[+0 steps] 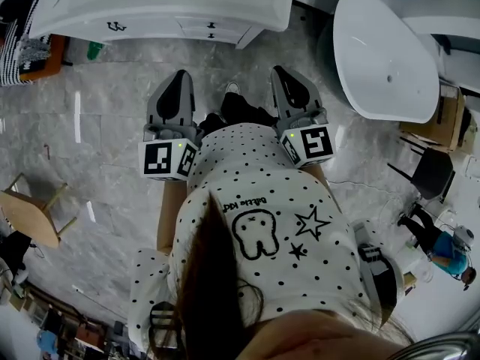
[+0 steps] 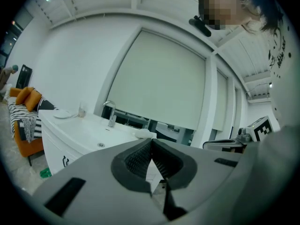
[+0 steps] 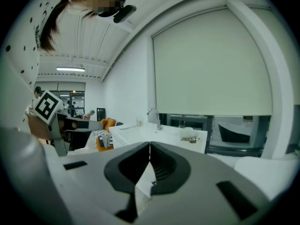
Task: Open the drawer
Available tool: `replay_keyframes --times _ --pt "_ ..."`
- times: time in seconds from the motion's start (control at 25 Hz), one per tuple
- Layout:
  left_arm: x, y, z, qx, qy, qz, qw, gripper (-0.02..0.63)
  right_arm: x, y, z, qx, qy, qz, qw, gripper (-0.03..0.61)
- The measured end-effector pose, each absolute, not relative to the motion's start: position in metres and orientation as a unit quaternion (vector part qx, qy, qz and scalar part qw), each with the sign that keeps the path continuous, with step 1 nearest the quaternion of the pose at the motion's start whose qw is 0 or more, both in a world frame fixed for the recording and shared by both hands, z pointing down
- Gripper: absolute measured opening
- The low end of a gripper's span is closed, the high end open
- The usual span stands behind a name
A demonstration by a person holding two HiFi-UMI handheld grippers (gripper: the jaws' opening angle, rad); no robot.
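Facing the vanity (image 1: 165,6) edge across open floor (image 1: 105,103), left claw (image 1: 180,75) and right claw (image 1: 280,71) sit clenched, empty.

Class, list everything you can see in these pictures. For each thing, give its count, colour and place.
vanity cabinet: one, white, top of head view
handles: at least three, dark, vanity front
tap: one, chrome, on the vanity
bathtub: one, white, upper right
sofa: one, orange, left of the vanity
stool: one, wooden, left on the floor
chair: one, black, right edge
floor: grey marble
left gripper: grey, shut, empty
right gripper: grey, shut, empty
shirt: white, black dots
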State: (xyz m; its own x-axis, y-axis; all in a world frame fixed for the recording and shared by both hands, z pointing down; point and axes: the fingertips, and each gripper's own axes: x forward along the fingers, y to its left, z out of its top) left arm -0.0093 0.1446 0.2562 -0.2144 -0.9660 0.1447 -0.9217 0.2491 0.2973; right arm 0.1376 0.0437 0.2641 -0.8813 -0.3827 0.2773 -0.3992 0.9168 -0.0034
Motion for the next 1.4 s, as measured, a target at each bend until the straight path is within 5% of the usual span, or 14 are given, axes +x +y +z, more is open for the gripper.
replay_keyframes --times 1.4 --pt "-0.09 0.008 0.276 0.638 -0.743 -0.056 0.192 0.006 0.091 -0.084 0.278 0.288 -0.942 0.069 0.16 0.014"
